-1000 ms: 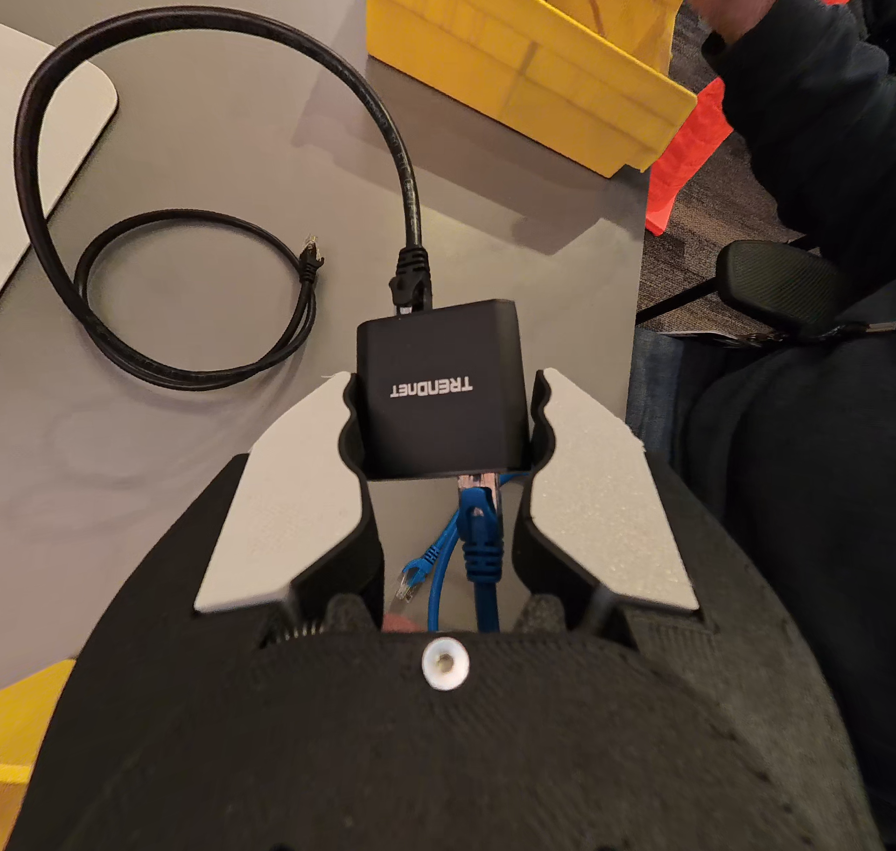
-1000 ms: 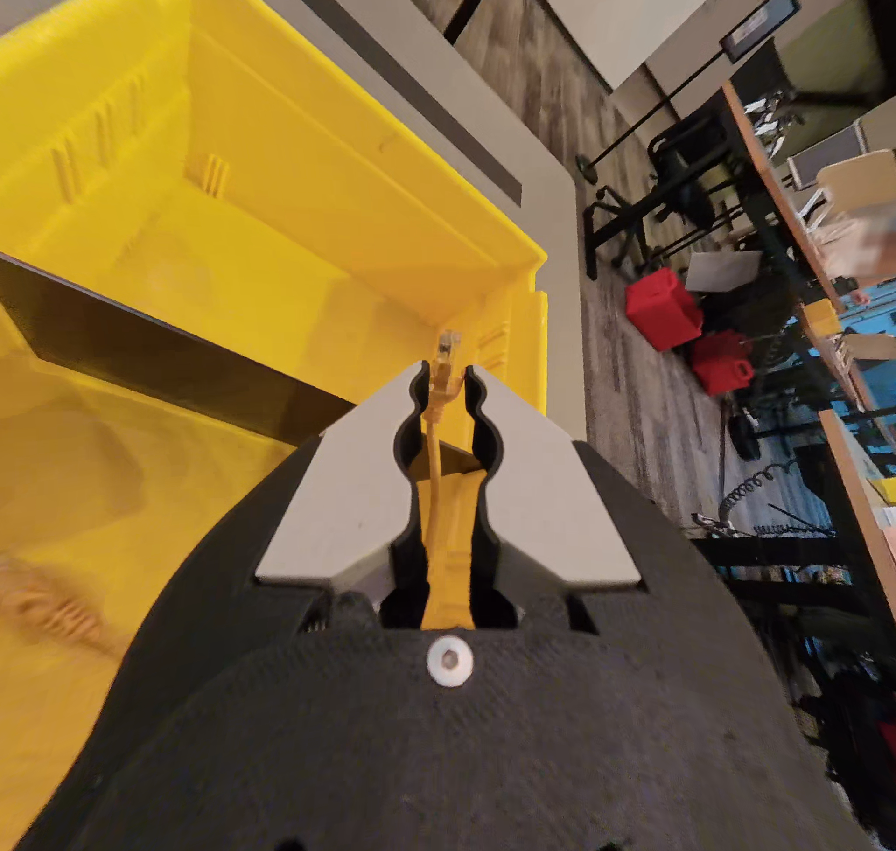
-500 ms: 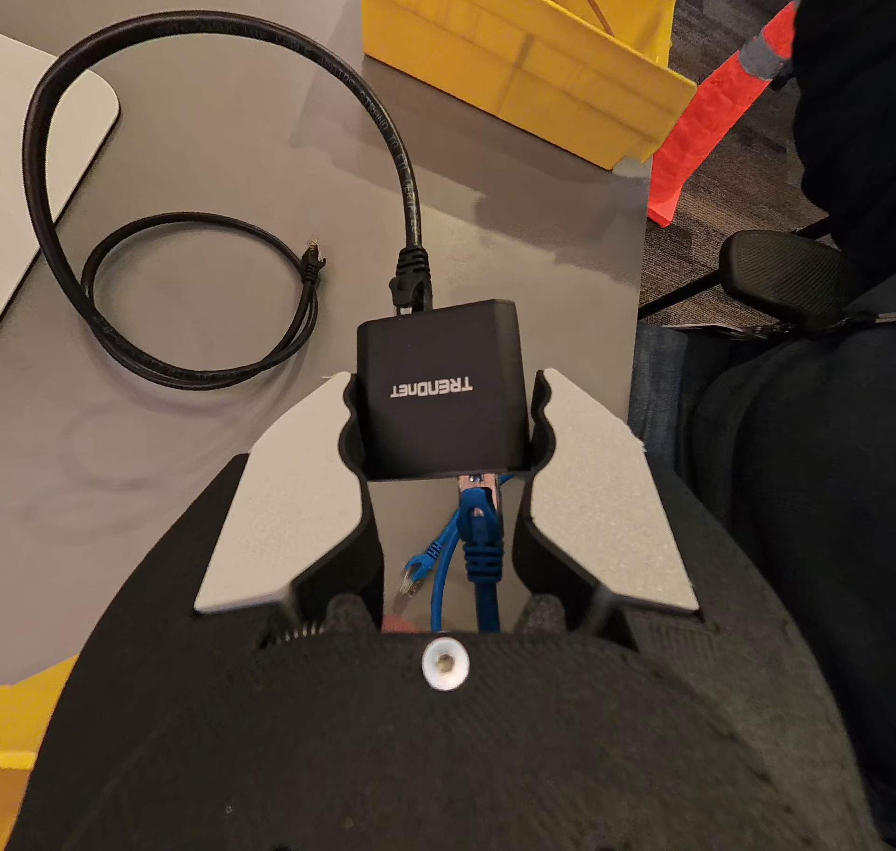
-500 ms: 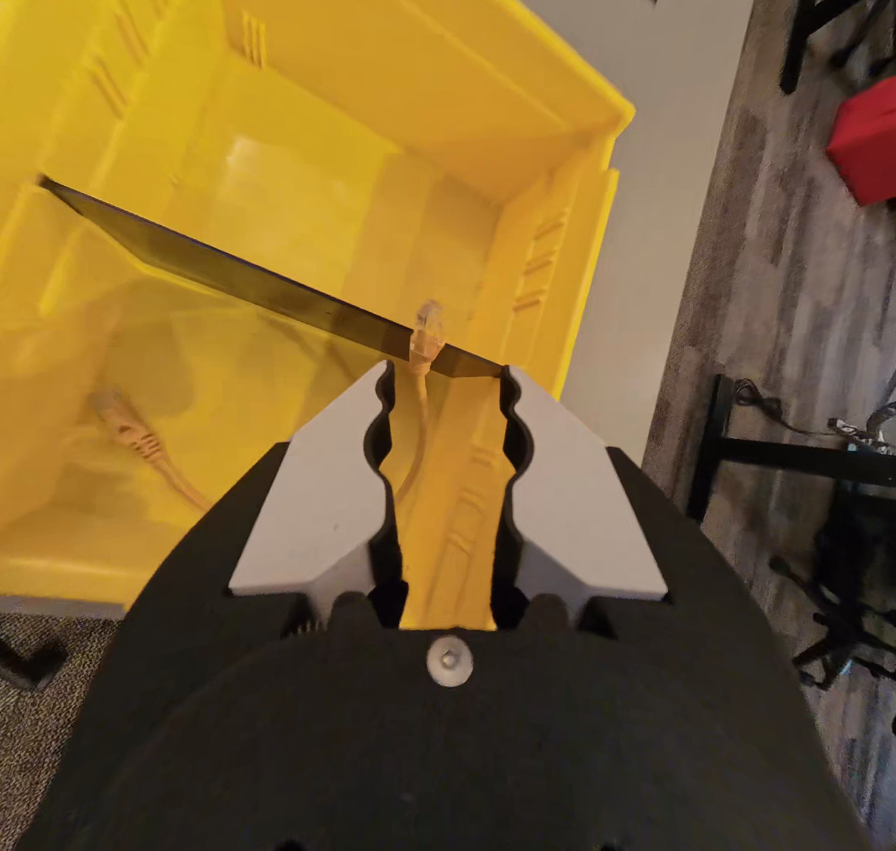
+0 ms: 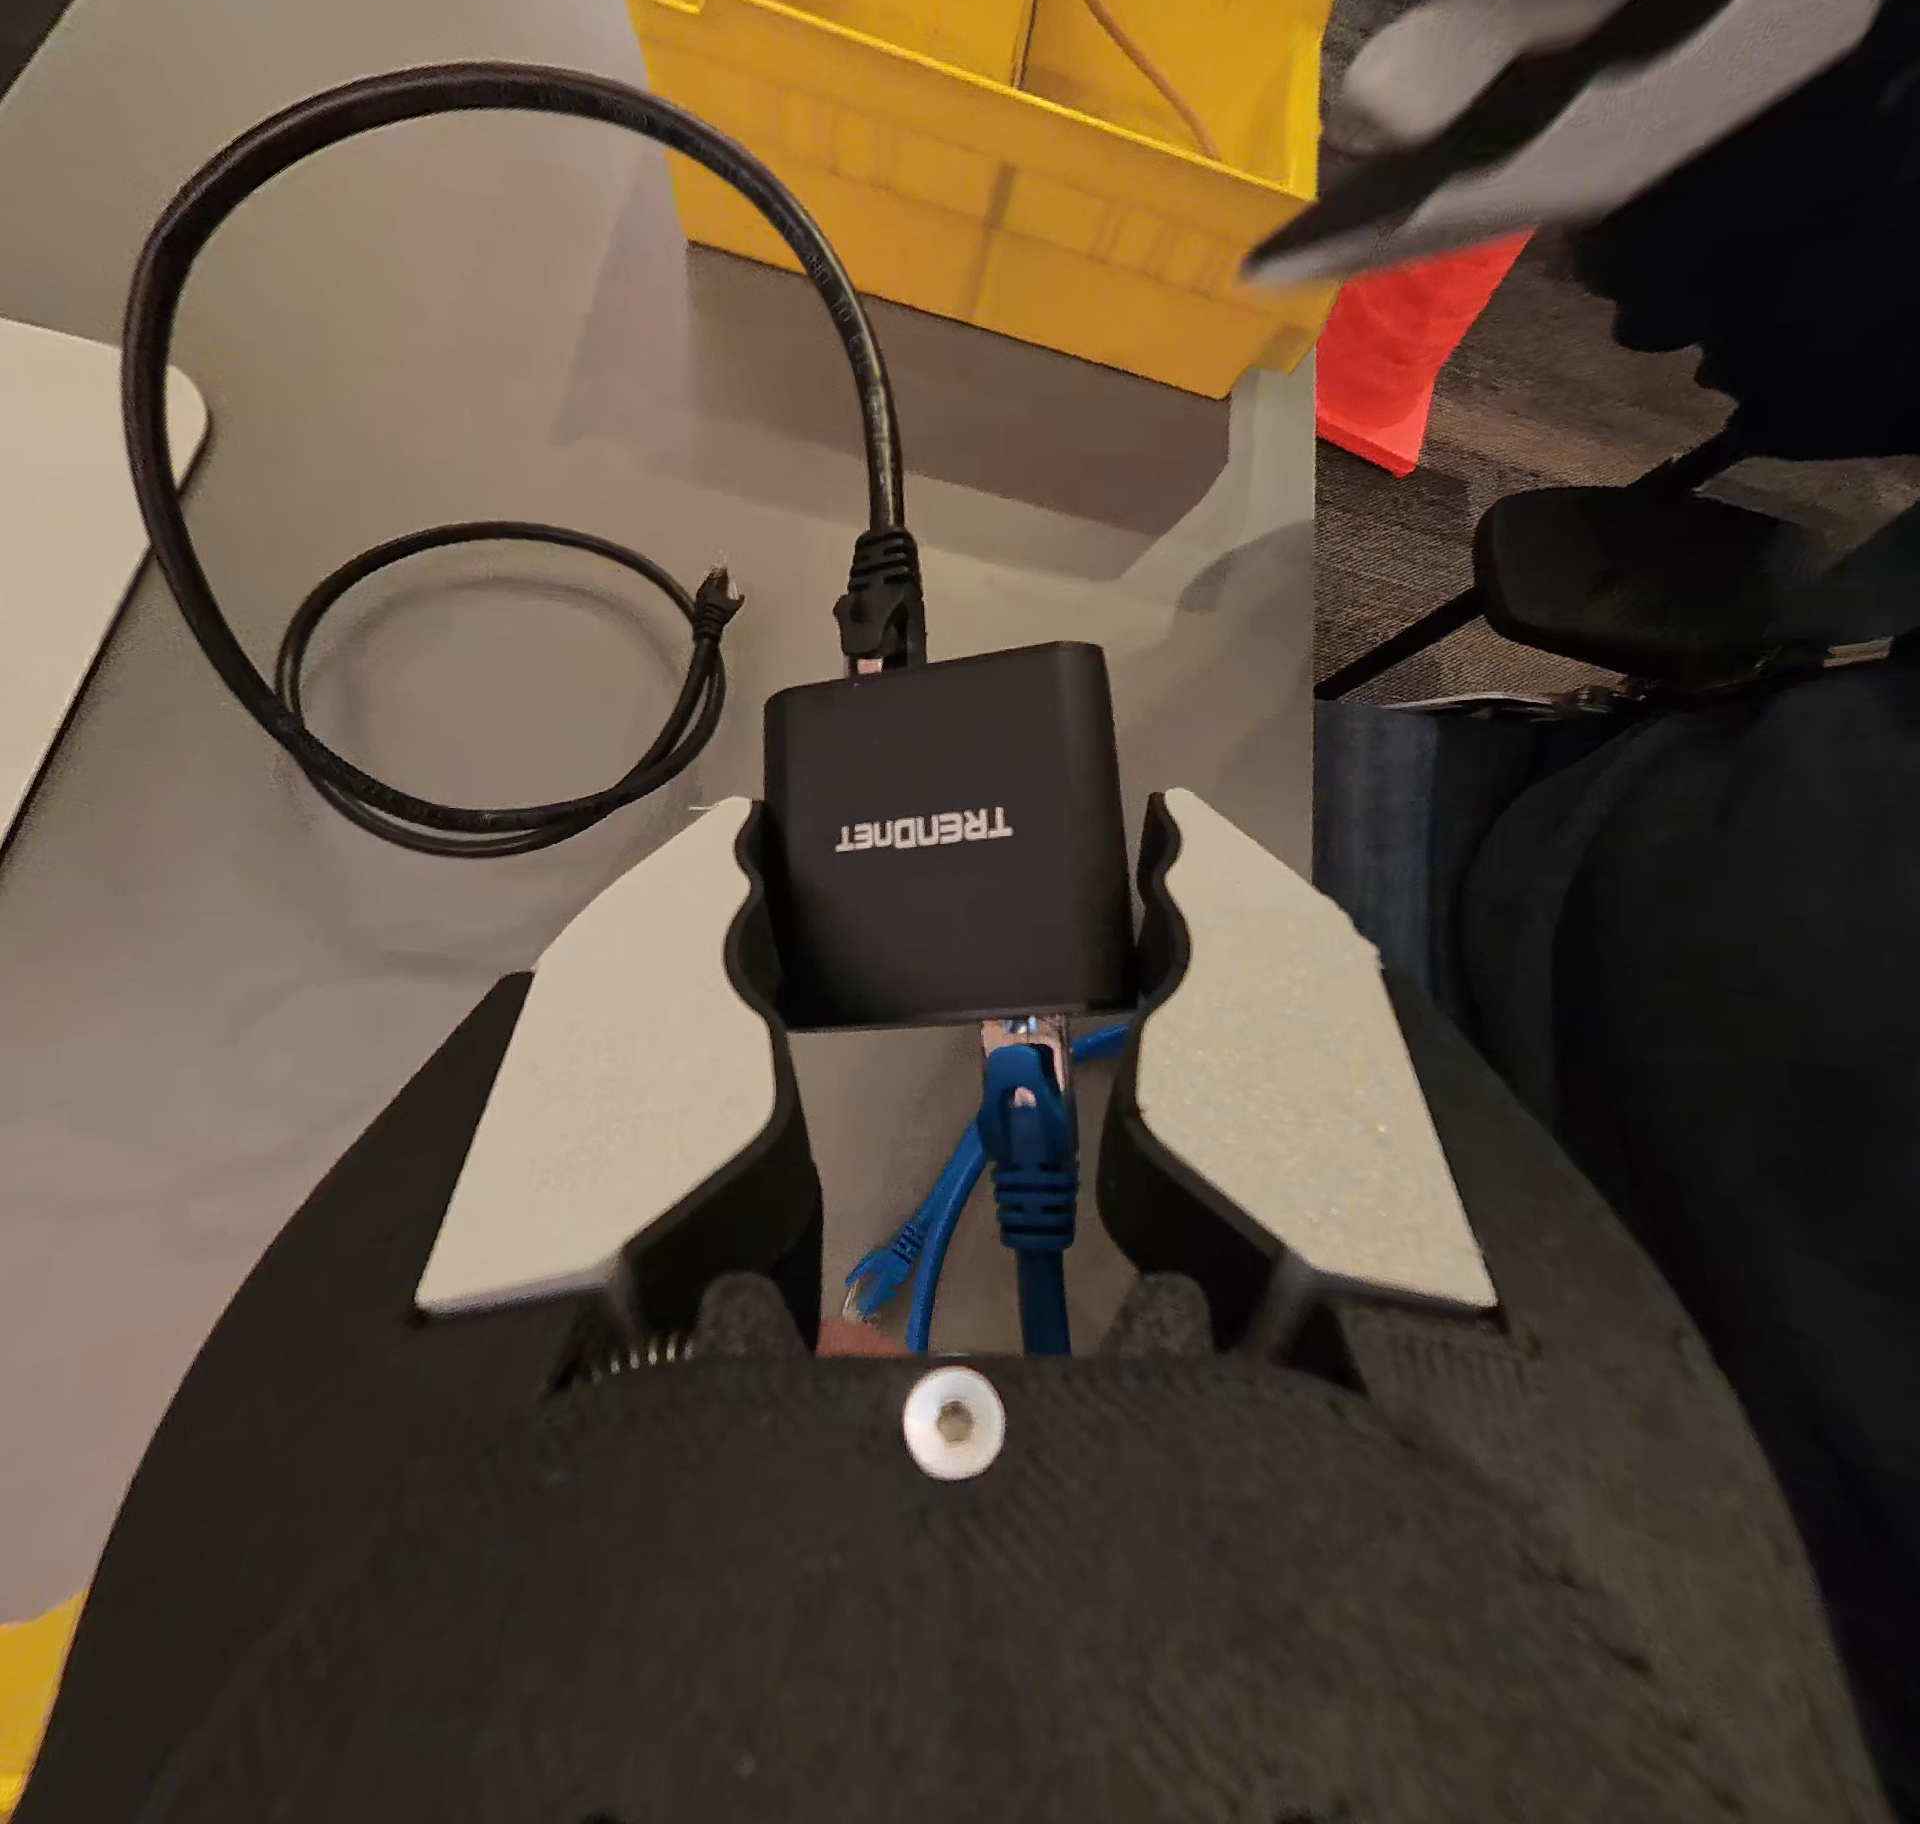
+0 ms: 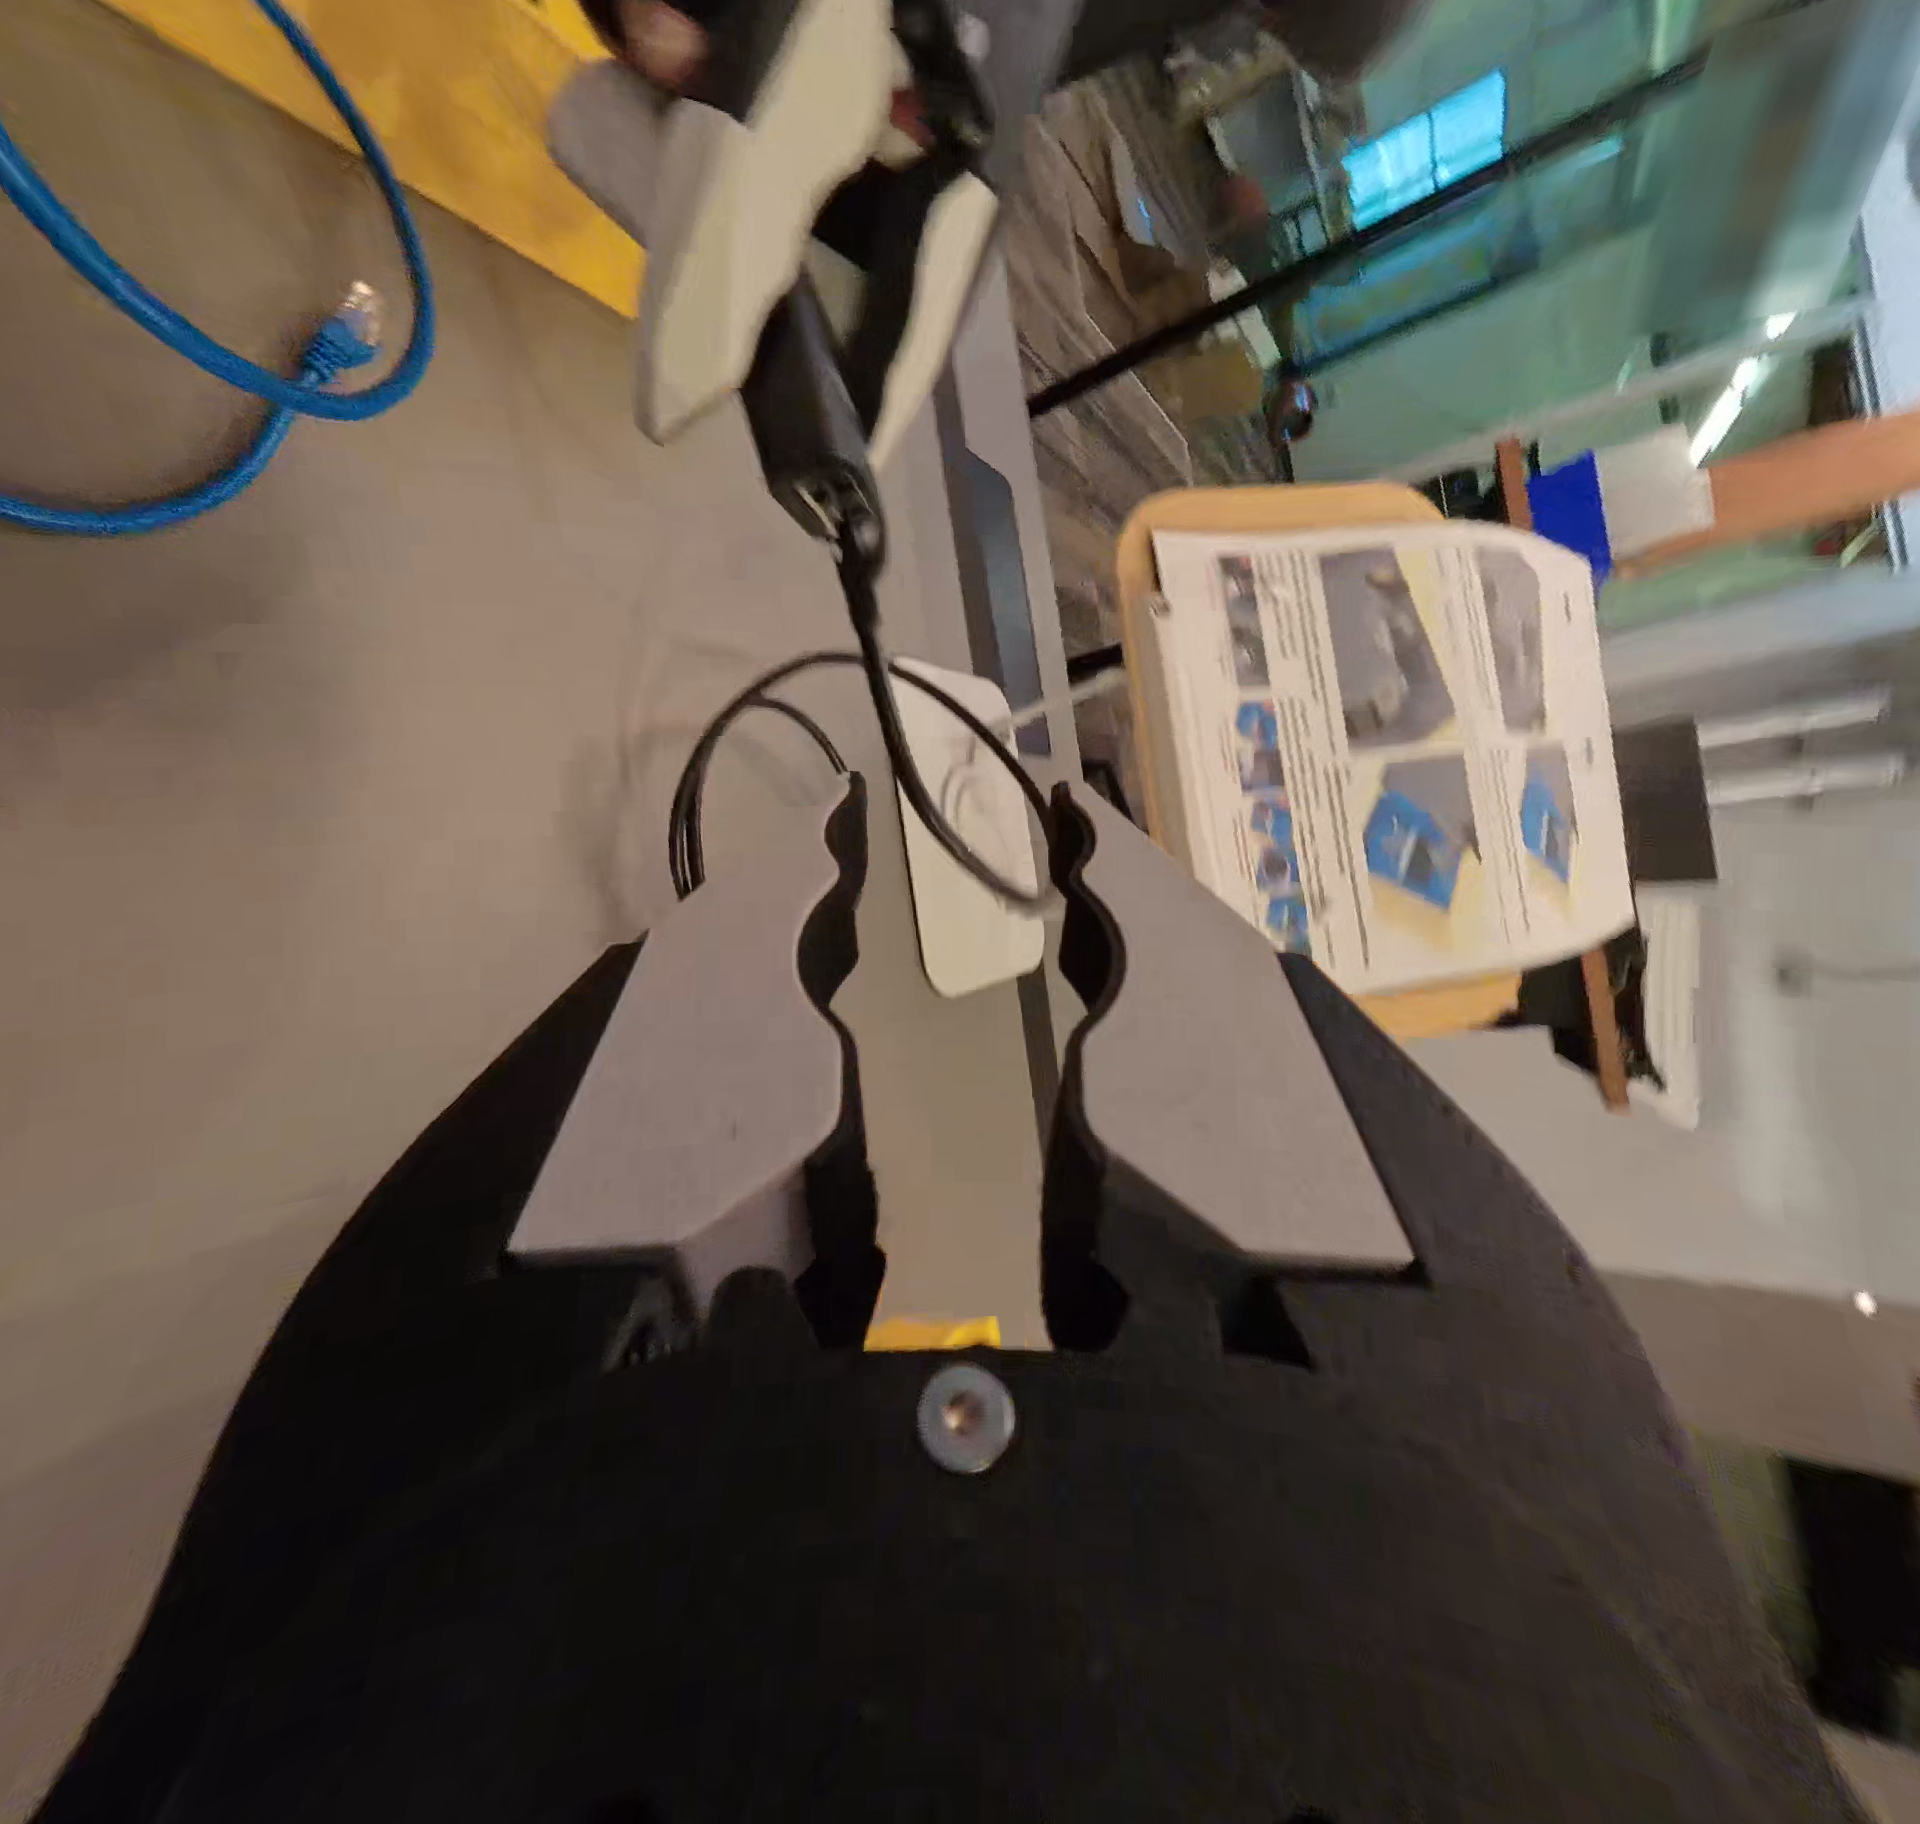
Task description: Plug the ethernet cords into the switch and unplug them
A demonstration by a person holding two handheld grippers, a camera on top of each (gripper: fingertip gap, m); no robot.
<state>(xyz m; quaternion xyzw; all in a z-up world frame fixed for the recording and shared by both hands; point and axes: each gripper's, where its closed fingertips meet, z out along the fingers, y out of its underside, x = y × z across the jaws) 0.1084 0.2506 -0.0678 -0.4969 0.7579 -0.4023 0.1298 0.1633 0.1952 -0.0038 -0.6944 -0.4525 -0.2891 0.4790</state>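
Note:
My left gripper (image 5: 951,813) is shut on the black switch (image 5: 935,735), which rests on the grey table (image 5: 416,1026). A black ethernet cord (image 5: 873,403) is plugged into the switch's far side, and its free end (image 5: 717,590) lies on the table. A blue cord (image 5: 1029,1130) is plugged into the near side, between my fingers. My right gripper (image 6: 956,798) is open and empty above the table, pointing at the black cord (image 6: 904,735). It shows blurred in the left wrist view (image 5: 1455,91). The right wrist view also shows the left gripper (image 6: 779,247) holding the switch (image 6: 810,413).
A yellow bin (image 5: 935,174) at the back of the table holds an orange cord (image 5: 1132,39). A white pad (image 6: 966,860) lies on the table's left part. The table edge runs along the right, with a chair armrest (image 5: 1621,569) and an orange-red object (image 5: 1403,340) beyond it. A stack of papers (image 6: 1382,756) sits beyond the table. About 11 cm separates my left fingertips from my right.
My right gripper opened and let the orange cord go into the yellow bin, then swung away over the table toward the switch. My left gripper kept hold of the switch.

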